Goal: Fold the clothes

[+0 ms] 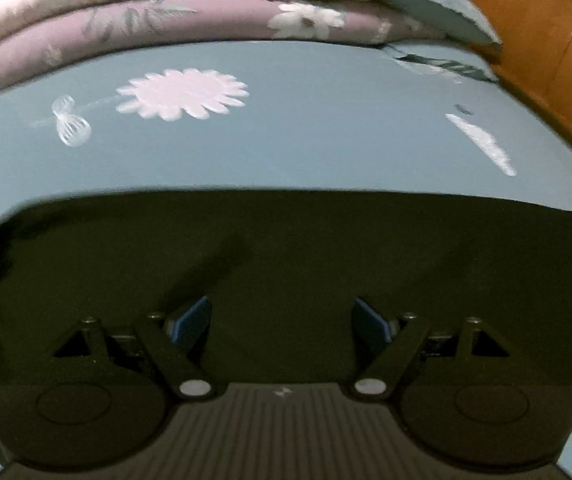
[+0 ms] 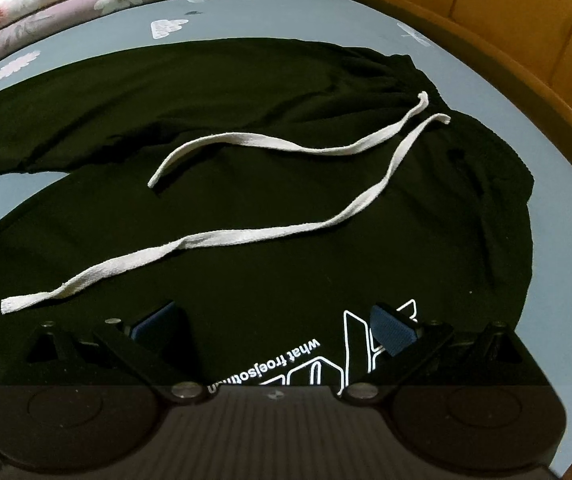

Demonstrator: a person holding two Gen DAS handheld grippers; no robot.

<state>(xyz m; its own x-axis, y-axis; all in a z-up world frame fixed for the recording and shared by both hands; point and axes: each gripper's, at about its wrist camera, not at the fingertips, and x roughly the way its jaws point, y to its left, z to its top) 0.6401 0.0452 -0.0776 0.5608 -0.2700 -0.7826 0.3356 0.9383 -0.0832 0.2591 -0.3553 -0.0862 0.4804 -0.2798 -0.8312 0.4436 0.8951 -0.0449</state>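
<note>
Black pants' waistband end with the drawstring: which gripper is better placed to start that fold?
Right, probably. The right gripper is open over the black pants near their white drawstring. The left gripper, also open, sees only plain dark cloth and the blue sheet.

— What do we have laid out here?

— Black trousers (image 2: 246, 240), spread flat with the waistband at the far right and the two legs running left, parted by a gap.

— And the white drawstring (image 2: 246, 236)?

— We see both ends loose across the near leg. White printed lettering (image 2: 306, 356) sits at the near edge.
</note>
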